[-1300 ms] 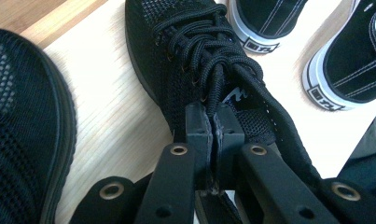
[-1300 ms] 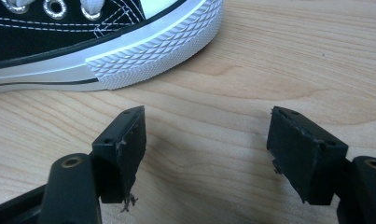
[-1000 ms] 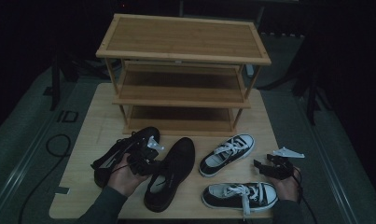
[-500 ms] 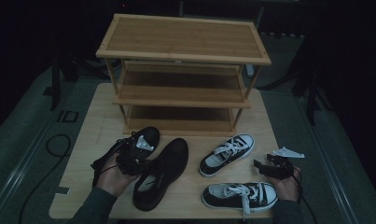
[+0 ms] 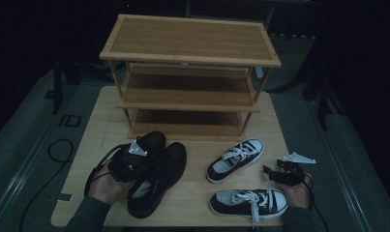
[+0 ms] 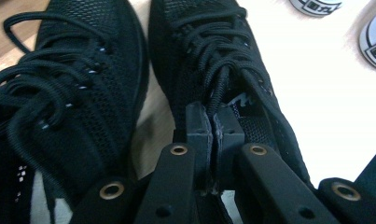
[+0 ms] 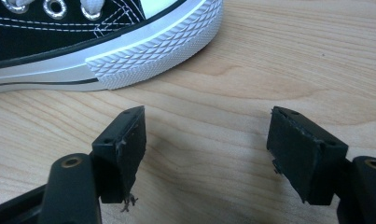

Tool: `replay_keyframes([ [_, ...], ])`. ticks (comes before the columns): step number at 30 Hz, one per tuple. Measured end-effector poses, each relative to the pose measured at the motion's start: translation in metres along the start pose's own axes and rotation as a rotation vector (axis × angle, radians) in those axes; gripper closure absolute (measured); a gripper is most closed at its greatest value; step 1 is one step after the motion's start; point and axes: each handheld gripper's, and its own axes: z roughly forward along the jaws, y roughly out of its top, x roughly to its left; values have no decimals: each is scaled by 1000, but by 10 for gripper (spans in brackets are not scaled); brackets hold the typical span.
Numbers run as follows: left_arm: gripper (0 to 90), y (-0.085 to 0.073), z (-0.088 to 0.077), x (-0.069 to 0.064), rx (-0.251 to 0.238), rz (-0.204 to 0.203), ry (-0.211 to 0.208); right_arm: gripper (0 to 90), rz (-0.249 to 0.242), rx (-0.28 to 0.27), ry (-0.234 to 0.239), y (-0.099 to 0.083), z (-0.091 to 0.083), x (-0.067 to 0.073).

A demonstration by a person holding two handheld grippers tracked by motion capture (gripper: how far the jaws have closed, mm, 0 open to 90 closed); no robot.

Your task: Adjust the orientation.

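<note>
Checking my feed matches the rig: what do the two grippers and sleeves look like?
Both are black. The left gripper has jaws with brass-coloured rivets and a trailing black cable; the right gripper carries a grey three-cornered plate. Both sleeves are dark.

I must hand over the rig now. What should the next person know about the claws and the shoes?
Left claw: shut on the black shoe, pinching it at its opening.
Right claw: open, holding nothing, beside the near sneaker.
Second black shoe lies at the rack's foot; far sneaker lies on the table.
Done: no shoe is on the rack.
Left: probably shelving all four.
</note>
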Motion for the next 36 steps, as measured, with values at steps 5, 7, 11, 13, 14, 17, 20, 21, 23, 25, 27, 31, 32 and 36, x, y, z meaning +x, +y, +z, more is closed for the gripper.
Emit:
replay_keyframes([
  [5, 875, -3, -3, 3, 3, -3, 10, 281, 0, -1, 1, 0, 0, 0],
  [7, 875, -5, -4, 4, 4, -7, 13, 281, 2, -1, 2, 0, 0, 0],
  [11, 875, -10, -7, 7, 5, -16, 23, 281, 2, 0, 2, 0, 0, 0],
  [13, 875, -13, -9, 9, 6, -24, 27, 281, 2, 0, 2, 0, 0, 0],
  [14, 875, -16, -10, 11, 3, -32, 32, 281, 2, 0, 2, 0, 0, 0],
  [17, 875, -19, -12, 14, 1, -39, 36, 281, 1, -1, 1, 0, 0, 0],
  [20, 874, -21, -14, 15, -1, -41, 37, 281, 1, -1, 1, 0, 0, 0],
  [21, 874, -22, -14, 15, -2, -40, 36, 281, 1, -1, 1, 0, 0, 0],
  [23, 873, -22, -14, 15, -2, -35, 38, 281, 0, -1, 1, 0, 0, 0],
  [25, 870, -22, -13, 15, -6, -31, 39, 281, 0, -1, 1, 0, 0, 0],
  [27, 799, -23, -13, 14, -10, -26, 44, 281, 0, -1, 1, 0, 0, 0],
  [31, 647, -26, -16, 17, -26, -44, 33, 281, 2, -1, 2, 0, 0, 0],
  [32, 623, -27, -17, 17, -37, -52, 38, 282, 3, 0, 2, 0, 0, 0],
  [36, 578, -27, -22, 18, -48, -58, 54, 281, 2, -1, 2, 0, 0, 0],
])
